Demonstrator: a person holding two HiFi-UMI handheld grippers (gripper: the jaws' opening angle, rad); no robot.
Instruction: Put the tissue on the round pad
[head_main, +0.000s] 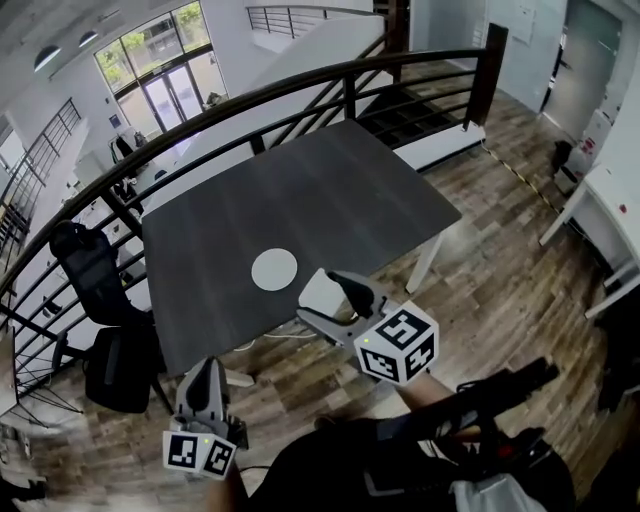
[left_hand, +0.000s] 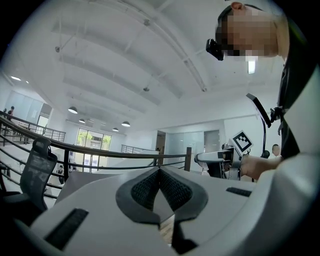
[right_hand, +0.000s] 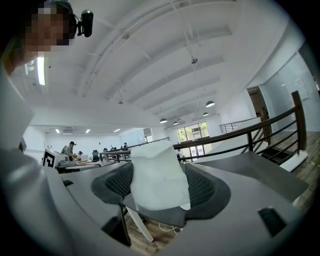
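Right tool (head_main: 320, 296) with tissue (right_hand: 159, 175) by dark table (head_main: 330, 190), wooden floor (head_main: 500, 290)

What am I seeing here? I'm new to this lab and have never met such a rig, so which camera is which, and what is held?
No robot here: a person holds a two-jaw gripper in each hand. The head view looks down from the person's head onto a dark table bearing a white round pad. The other two pictures come from cameras riding on the grippers, looking along their jaws. The left gripper is closed on nothing. The right gripper pinches a white tissue, not yet on the pad.
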